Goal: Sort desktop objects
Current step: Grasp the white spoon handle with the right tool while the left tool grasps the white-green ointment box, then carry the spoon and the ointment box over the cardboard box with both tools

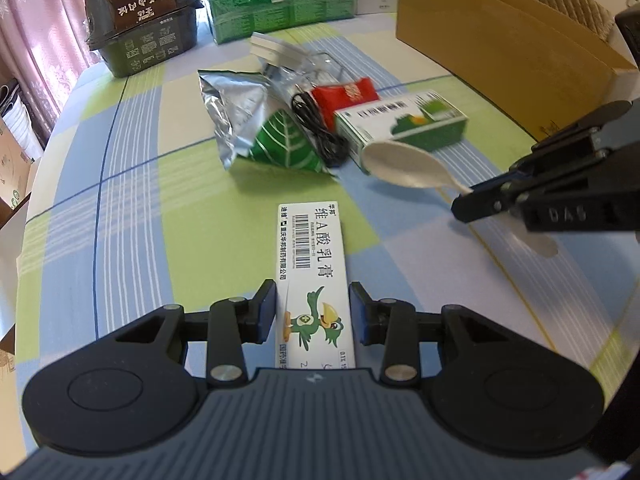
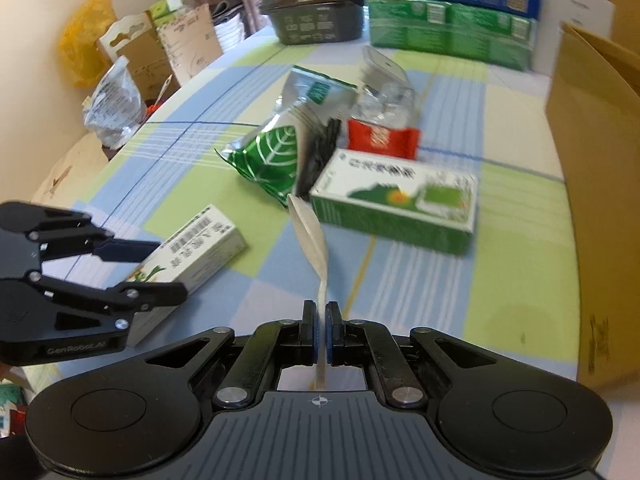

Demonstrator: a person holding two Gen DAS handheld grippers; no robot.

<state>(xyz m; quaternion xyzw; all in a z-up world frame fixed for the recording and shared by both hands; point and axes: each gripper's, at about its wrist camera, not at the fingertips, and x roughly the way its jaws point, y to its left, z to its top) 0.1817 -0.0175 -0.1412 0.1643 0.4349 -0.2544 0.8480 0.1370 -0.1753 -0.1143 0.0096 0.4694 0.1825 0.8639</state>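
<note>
The left gripper (image 1: 313, 312) sits at the bottom centre of the left wrist view, its 2 fingers (image 1: 266, 312) spread on both sides of a white ointment box (image 1: 312, 276) that lies flat on the checked tablecloth (image 1: 132, 184). The pads stand just beside the box; whether they touch it I cannot tell. In the right wrist view this box (image 2: 192, 256) is at the lower left, with the left gripper (image 2: 160, 268) around its near end.

The right gripper (image 2: 320, 332) is at the bottom centre of its own view, fingers pressed together on the handle of a white spoon (image 2: 310, 232), bowl pointing away. In the left wrist view the spoon (image 1: 404, 164) is at the middle right, held above the cloth.

Behind it, in the frame centre, lie a green medicine box (image 1: 404, 128), a red packet (image 1: 348, 96), a black cable (image 1: 316, 128) and a foil bag (image 1: 248, 120). A cardboard box (image 1: 500, 52) stands at the upper right
</note>
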